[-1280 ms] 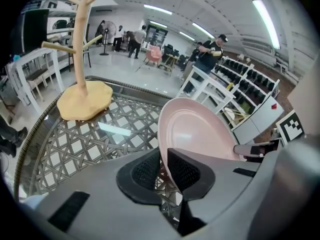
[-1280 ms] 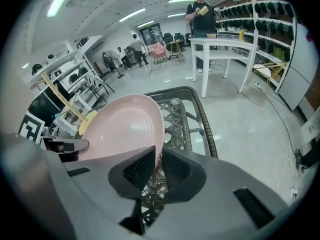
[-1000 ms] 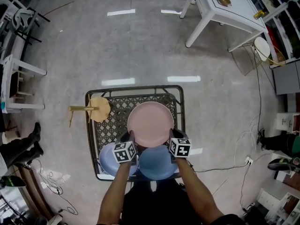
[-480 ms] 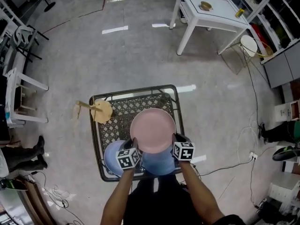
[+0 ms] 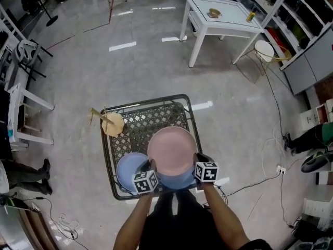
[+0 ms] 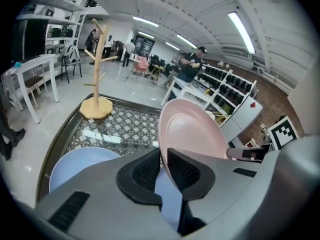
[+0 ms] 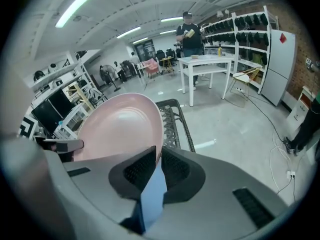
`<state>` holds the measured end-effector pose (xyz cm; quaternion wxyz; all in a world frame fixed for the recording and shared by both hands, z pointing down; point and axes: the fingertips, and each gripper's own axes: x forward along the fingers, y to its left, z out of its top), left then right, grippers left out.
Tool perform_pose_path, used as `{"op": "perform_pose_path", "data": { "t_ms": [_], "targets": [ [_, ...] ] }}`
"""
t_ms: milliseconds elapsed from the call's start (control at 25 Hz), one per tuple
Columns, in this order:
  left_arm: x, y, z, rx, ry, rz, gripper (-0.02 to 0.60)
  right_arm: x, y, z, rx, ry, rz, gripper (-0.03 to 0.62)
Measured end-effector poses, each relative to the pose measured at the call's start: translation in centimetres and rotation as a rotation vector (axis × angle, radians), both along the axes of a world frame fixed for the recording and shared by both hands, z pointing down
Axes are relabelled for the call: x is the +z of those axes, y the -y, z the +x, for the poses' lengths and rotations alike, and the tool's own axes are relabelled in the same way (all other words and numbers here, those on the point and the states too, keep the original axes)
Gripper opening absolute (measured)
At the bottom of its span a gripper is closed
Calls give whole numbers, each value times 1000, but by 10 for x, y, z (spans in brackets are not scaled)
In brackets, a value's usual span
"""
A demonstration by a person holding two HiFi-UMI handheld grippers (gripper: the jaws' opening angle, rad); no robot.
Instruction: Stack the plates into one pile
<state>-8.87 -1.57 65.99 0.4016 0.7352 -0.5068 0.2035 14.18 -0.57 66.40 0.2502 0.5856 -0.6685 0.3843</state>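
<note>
Pink plate (image 5: 171,149) is held by both sides over the near edge of a black lattice counter (image 5: 107,155). Its left rim is pinched by the left gripper (image 5: 152,166) and its right rim by the right gripper (image 5: 196,159), each with its jaws closed on the thin edge. Two opposite grips are probably used so that the wide, shallow plate is kept steady and cannot swing or slip.

A blue plate (image 5: 176,181) lies directly beneath at the near edge, mostly covered by the pink one. The pink plate appears to be raised clear of it, though a gap cannot be confirmed. A lilac plate (image 5: 130,171) lies at the near left corner, just beside the blue plate. A wooden stand (image 5: 112,123) is set at the left edge, apart from the plates.

The pink plate is judged to be lined up for lowering onto the blue plate. The lilac plate is not yet stacked.
</note>
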Motion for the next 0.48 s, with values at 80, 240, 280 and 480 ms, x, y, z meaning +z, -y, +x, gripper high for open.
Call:
{"op": "perform_pose_path", "data": {
  "t_ms": [80,240,280,480],
  "targets": [
    [0,-13,6,-3,-4,-4,54,0,-11,5,-4,-1,-3,34],
    [4,-35,12,-19,-11,-11,55,4,-26,13,-15,2,-5,33],
    [6,-40,15,-27,-12,-13,55,6,-30,15,-19,5,-7,32],
    [17,-69,28,-71,-17,-34,55,13,-48,29,-38,14,-18,31]
  ]
}}
